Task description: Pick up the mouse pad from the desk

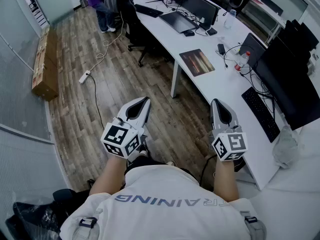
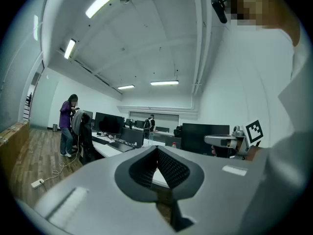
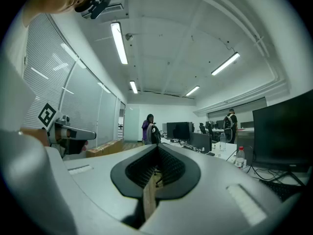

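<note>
The mouse pad point(image 1: 197, 62), a dark rectangle with an orange-brown picture, lies flat near the front edge of the long white desk point(image 1: 220, 86), well ahead of both grippers. In the head view my left gripper point(image 1: 145, 99) is held level over the wooden floor, jaws together, nothing in them. My right gripper point(image 1: 216, 101) is level beside the desk's edge, shut and empty too. In the left gripper view the left gripper point(image 2: 157, 149) has its pads meeting at the tip. The right gripper point(image 3: 157, 146) in its own view shows the same.
A black keyboard point(image 1: 260, 113), monitors point(image 1: 292, 79) and a red-capped bottle point(image 1: 243, 59) stand on the desk right of the pad. An office chair with a jacket point(image 1: 127, 14) and a person point(image 1: 102, 4) are farther back. A power strip point(image 1: 85, 76) and cardboard boxes point(image 1: 44, 64) lie at left.
</note>
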Tool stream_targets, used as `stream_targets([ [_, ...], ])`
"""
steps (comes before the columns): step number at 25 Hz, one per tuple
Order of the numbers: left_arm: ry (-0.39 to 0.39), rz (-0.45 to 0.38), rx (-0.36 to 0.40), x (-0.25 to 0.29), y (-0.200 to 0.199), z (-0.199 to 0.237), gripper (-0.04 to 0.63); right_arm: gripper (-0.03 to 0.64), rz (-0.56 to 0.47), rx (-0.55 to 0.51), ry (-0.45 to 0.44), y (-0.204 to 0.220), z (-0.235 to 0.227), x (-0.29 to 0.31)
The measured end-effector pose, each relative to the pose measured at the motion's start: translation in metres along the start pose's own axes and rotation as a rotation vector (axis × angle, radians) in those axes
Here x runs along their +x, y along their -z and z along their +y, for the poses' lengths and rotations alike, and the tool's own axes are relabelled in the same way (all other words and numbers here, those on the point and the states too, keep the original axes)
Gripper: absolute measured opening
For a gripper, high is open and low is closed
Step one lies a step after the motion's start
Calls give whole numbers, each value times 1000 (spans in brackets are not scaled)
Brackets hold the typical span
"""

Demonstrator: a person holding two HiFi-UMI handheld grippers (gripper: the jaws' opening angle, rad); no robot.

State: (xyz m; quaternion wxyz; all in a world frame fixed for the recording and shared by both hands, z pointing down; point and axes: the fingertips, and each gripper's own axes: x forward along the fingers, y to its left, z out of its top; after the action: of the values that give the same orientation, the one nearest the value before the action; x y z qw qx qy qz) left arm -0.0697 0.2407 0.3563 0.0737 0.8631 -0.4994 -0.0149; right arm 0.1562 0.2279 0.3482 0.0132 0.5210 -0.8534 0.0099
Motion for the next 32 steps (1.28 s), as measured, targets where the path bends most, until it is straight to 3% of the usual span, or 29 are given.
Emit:
stream_targets([
  [21,-17,55,5,3,12,20,0,15,-32,76,27,14,-1,15],
  [32,1,57,-22,36,15,75,0,15,44,70,36,30,3,73],
])
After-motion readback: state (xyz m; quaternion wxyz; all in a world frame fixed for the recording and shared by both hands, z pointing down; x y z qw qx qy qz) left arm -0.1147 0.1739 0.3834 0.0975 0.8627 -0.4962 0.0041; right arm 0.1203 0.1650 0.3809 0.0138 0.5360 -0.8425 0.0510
